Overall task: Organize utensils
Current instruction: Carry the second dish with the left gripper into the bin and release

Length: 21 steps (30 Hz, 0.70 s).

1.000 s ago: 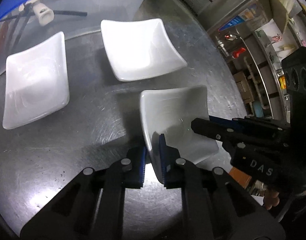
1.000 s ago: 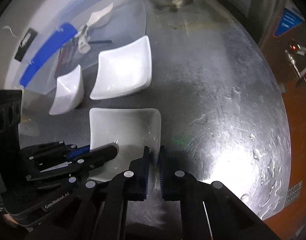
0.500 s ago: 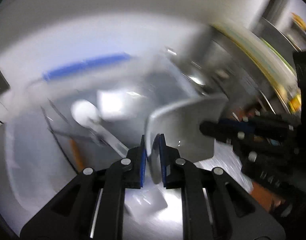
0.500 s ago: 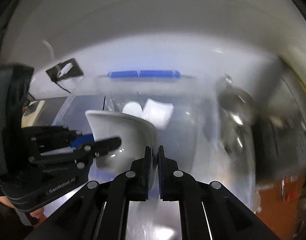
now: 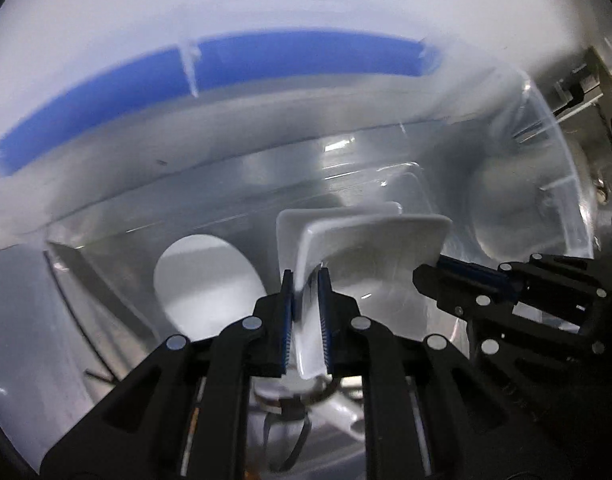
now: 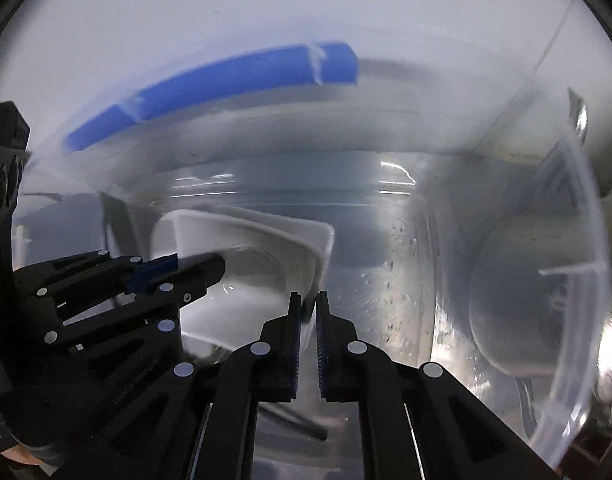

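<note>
A white square dish [image 5: 369,256] is held between both grippers inside a clear plastic bin [image 5: 561,184] with a blue handle [image 5: 226,68]. My left gripper [image 5: 306,280] is shut on the dish's left rim. My right gripper [image 6: 307,300] is shut on its right rim; it also shows in the left wrist view [image 5: 433,284]. The dish [image 6: 258,276] sits on or just above another white square dish [image 5: 337,214], and contact is unclear. The left gripper shows at the left of the right wrist view [image 6: 210,270].
A white round spoon-like piece [image 5: 206,280] and dark thin utensils [image 5: 90,292] lie in the bin to the left. The bin's clear right wall [image 6: 585,280] curves close by. A metal surface [image 5: 601,184] shows beyond the bin at right.
Both grippers lifted the dish off the steel table and carried it forward into the clear bin, down over another white dish. Both stayed shut on the dish.
</note>
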Each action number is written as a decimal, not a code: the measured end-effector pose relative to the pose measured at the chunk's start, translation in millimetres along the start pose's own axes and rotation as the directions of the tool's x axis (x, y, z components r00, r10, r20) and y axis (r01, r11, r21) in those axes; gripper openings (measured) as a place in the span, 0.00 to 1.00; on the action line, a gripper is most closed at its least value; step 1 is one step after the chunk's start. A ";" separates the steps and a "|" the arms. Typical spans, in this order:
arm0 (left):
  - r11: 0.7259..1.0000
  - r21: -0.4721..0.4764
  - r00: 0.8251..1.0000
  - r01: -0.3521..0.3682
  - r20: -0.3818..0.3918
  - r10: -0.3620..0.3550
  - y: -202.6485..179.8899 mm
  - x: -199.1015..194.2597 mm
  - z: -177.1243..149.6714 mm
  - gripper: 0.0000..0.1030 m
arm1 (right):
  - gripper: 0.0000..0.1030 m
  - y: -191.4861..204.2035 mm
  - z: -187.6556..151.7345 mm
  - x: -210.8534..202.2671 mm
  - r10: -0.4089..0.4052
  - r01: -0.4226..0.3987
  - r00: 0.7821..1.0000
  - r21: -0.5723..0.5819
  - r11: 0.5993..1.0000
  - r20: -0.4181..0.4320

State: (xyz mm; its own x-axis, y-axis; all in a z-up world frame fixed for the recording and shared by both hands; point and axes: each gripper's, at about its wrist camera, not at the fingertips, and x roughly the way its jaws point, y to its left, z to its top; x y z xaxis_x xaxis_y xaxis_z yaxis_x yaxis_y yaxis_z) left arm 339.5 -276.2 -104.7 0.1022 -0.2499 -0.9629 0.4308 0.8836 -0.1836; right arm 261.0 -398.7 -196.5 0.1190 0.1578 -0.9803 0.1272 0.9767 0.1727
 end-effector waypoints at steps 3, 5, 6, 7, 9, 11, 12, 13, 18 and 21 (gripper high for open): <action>1.000 -0.021 1.000 0.016 0.013 -0.015 1.7 2.2 3.1 0.11 | 0.10 5.7 1.5 6.0 -0.014 0.014 1.000 -0.001 1.000 -0.010; 1.000 -0.030 0.999 0.008 0.043 -0.007 1.7 -7.4 2.5 0.11 | 0.10 8.2 0.8 -3.9 0.011 -0.011 1.000 -0.015 1.000 0.011; 0.999 -0.032 0.998 -0.006 0.064 0.008 2.6 -16.6 0.2 0.11 | 0.10 9.2 -3.1 -15.9 -0.003 0.004 0.999 -0.024 1.000 0.033; 0.999 -0.030 0.995 -0.024 0.091 0.026 2.3 -28.3 -3.1 0.11 | 0.10 8.4 -10.7 -34.6 -0.023 0.027 0.997 -0.043 0.999 0.080; 0.999 -0.003 0.979 -0.042 0.197 0.041 -3.2 -71.4 -20.7 0.11 | 0.10 8.7 -30.4 -75.6 0.002 0.011 0.985 -0.076 0.997 0.170; 1.000 0.028 0.958 -0.009 0.287 0.001 -7.6 -114.6 -44.9 0.11 | 0.18 10.3 -62.7 -120.6 0.084 -0.056 0.963 -0.116 0.992 0.256; 0.999 0.047 0.944 0.020 0.328 -0.034 -10.9 -137.2 -63.9 0.12 | 0.21 11.6 -81.1 -138.7 0.118 -0.080 0.949 -0.140 0.987 0.291; 0.997 0.066 0.929 0.041 0.365 -0.063 -14.0 -155.7 -82.2 0.21 | 0.23 13.5 -101.3 -155.2 0.148 -0.097 0.935 -0.170 0.981 0.323; 0.983 0.157 0.844 0.091 0.511 -0.160 -31.2 -215.9 -205.0 0.72 | 0.37 29.6 -218.7 -188.9 0.103 0.030 0.886 -0.277 0.960 0.452; 0.983 0.160 0.845 0.094 0.509 -0.164 -37.8 -208.8 -255.0 0.72 | 0.37 31.4 -259.2 -165.8 0.109 0.004 0.914 -0.278 0.960 0.390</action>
State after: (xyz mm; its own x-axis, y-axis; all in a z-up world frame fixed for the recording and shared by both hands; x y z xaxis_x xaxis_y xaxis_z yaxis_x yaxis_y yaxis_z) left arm 73.3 -156.4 52.8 0.4720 -0.5578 -0.6827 0.5766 0.7812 -0.2395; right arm -10.0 -356.6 -53.5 0.5067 0.1942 -0.8400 -0.1516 0.9792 0.1349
